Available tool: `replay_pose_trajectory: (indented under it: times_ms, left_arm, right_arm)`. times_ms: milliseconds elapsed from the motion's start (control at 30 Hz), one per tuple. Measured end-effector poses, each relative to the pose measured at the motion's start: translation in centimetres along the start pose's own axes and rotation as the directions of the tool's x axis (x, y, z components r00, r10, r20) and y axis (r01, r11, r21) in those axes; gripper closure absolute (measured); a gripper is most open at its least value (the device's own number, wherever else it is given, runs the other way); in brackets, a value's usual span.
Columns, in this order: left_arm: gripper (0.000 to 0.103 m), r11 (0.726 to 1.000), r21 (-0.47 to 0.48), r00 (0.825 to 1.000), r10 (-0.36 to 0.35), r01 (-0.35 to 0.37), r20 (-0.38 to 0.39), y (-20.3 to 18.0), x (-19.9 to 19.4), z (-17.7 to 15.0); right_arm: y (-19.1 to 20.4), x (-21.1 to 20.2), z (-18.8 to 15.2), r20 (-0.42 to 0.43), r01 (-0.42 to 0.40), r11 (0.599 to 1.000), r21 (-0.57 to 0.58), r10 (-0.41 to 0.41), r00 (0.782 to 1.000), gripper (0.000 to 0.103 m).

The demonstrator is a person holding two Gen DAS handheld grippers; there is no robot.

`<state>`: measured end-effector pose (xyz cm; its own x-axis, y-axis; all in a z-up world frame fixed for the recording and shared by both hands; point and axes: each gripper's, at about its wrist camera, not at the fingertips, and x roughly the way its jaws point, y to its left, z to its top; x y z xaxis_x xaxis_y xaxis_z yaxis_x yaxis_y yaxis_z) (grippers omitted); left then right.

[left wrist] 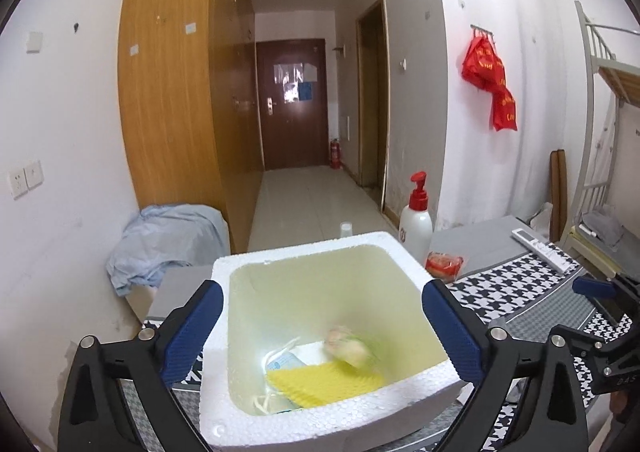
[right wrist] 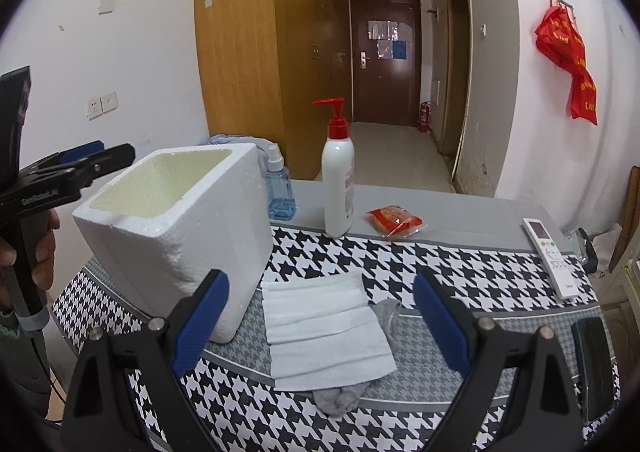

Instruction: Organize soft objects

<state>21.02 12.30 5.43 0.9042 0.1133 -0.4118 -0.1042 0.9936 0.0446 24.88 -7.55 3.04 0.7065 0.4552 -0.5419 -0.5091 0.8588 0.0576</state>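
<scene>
Your left gripper [left wrist: 320, 328] stands wide over the foam box [left wrist: 256, 424], gripping nothing; a blurred pale soft object [left wrist: 350, 348] sits low centre inside it. Your right gripper [right wrist: 320, 326] gapes empty above the white cloth [right wrist: 324, 328] at lower centre.

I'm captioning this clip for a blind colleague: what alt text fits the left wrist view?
The open left gripper hovers over a white foam box on a houndstooth table; inside lie a yellow cloth, a blurred pale soft object and a face mask. Behind stand a pump bottle, a red snack packet and a hallway door.
</scene>
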Motion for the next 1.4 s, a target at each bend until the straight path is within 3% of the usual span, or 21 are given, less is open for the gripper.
replay_pose_trajectory:
  times_ms: [400,1400]
  left_arm:
    - [0.001,0.999,0.044,0.996,-0.003,0.000,0.087,-2.0,-4.0,-0.2]
    - [0.001,0.997,0.056,0.981,-0.067,0.057,0.180,-5.4,-11.7,-2.4]
  right_arm:
    - [-0.2,-1.8,-0.3,0.023,0.003,1.000,0.000,-0.003,1.000,0.007]
    - [-0.3,-7.7,-2.4,0.092,0.010,1.000,0.001,-0.010,0.996,0.007]
